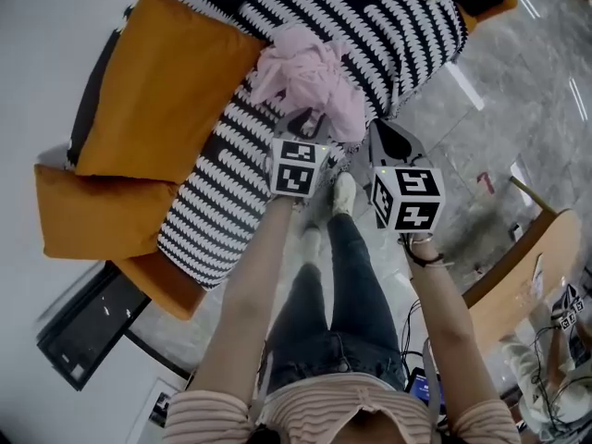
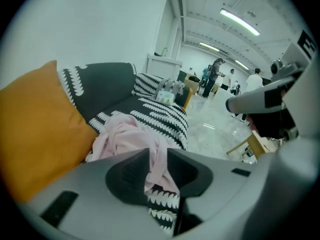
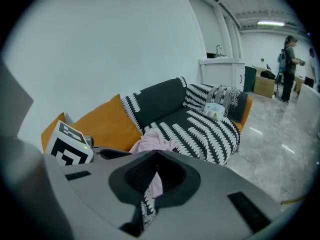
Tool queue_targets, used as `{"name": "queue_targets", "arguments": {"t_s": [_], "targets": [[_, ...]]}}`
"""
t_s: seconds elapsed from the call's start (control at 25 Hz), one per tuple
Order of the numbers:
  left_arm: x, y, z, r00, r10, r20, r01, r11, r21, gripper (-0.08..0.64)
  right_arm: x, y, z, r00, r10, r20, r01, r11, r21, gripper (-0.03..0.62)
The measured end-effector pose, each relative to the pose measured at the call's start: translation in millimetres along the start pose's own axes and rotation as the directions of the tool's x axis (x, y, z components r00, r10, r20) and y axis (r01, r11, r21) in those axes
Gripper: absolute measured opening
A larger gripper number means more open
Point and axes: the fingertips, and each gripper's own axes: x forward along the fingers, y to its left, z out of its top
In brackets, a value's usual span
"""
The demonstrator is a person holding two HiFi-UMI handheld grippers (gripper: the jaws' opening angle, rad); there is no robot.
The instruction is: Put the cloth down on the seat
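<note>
Cloth (image 1: 310,77), pink, lies bunched at front edge of seat (image 1: 398,26), beside orange cushion (image 1: 157,81). L gripper (image 1: 310,120) sits at cloth's near edge, jaws apart w/ a fold showing in the gap, not pinched. R gripper (image 1: 379,135) is just beside cloth, tips together, nothing clamped.

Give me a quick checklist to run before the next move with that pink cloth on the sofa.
1. Pink cloth lying on the sofa seat: ok.
2. Left gripper free of the cloth: cannot tell; jaws stand apart, cloth shows in the gap.
3. Right gripper free of the cloth: cannot tell; jaw tips meet, cloth shows right by them.
4. Small packet at the seat's far end, apart from the cloth: ok.
</note>
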Motion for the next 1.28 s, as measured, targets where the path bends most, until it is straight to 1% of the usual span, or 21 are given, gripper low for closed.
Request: {"name": "queue_targets", "arguments": {"t_s": [0.24,0.4,0.6,0.88,1.12,1.28], "targets": [[-26.3,9.1,14.5,0.997,0.031,0.071,-0.031,1.0,0.002,0.057,-13.3,14.1,11.7,1.0,0.009,0.022,-0.009,1.0,-0.008,0.006],[-48.4,12.4,27.3,0.992,0.044,0.119,-0.042,0.999,-0.019,0.028,-22.4,25.5,20.8,0.999,0.022,0.039,-0.021,1.0,-0.013,0.006],[-81.8,15.3,42.7,0.982,0.052,0.184,-0.046,0.998,-0.038,0.014,-36.4,41.3,32.6,0.997,0.039,0.068,-0.037,0.999,-0.026,0.006],[-137.2,17.4,65.3,0.952,0.075,0.296,-0.063,0.997,-0.052,0.014,-69.0,64.8,52.4,0.988,0.056,0.144,-0.051,0.998,-0.043,0.006],[-190.7,15.8,83.5,0.923,0.085,0.374,-0.071,0.996,-0.051,0.012,-102.5,88.6,74.3,0.973,0.08,0.216,-0.065,0.995,-0.073,0.006],[-219.7,14.0,90.8,0.908,0.083,0.411,-0.07,0.996,-0.046,0.012,-121.6,104.2,89.4,0.962,0.094,0.256,-0.071,0.993,-0.098,0.006]]}}
